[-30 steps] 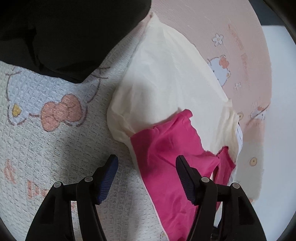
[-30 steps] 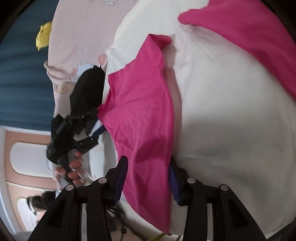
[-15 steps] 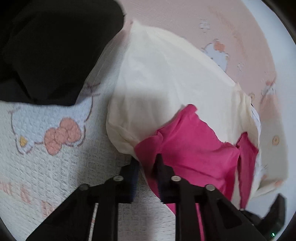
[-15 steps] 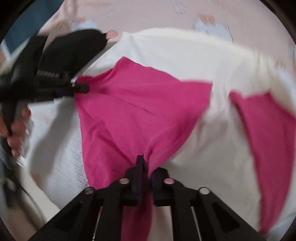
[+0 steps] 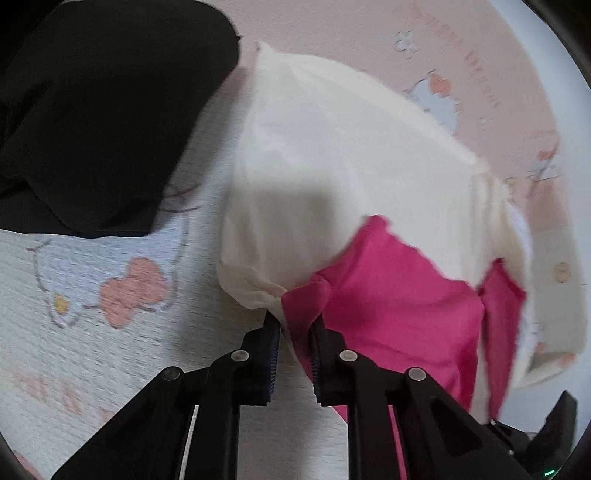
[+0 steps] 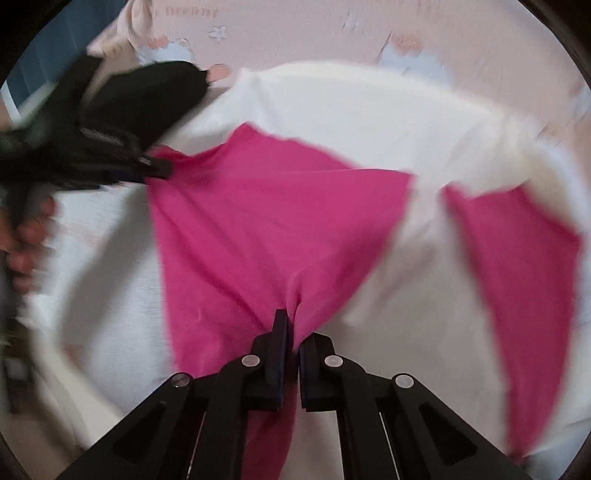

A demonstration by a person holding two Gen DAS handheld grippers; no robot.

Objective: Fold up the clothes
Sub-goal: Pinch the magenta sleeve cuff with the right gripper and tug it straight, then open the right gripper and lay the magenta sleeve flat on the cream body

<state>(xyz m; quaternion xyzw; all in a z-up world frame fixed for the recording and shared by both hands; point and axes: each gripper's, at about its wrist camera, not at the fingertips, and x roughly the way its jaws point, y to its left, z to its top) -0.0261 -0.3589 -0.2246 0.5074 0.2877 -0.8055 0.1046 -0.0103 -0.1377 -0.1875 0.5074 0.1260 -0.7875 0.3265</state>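
A cream and pink garment (image 5: 332,155) lies on a patterned blanket (image 5: 92,295). In the left wrist view my left gripper (image 5: 293,328) is shut on the garment's corner, where the pink panel (image 5: 399,306) meets the cream cloth. In the right wrist view my right gripper (image 6: 292,328) is shut on a bunched fold of the pink panel (image 6: 266,221), which stretches across to the left gripper (image 6: 159,171) at the left. A second pink panel (image 6: 517,266) lies to the right on the cream cloth (image 6: 369,122).
A black garment (image 5: 99,110) lies on the blanket up and left of the cream one, also seen as a black garment (image 6: 155,92) behind the left gripper. A person's hand (image 6: 26,240) holds that gripper. The pink cartoon-print blanket (image 6: 295,33) runs beyond the clothes.
Both grippers went from open to shut on the pink cloth. The right gripper swung round and lifted, pulling the pink panel taut between the two.
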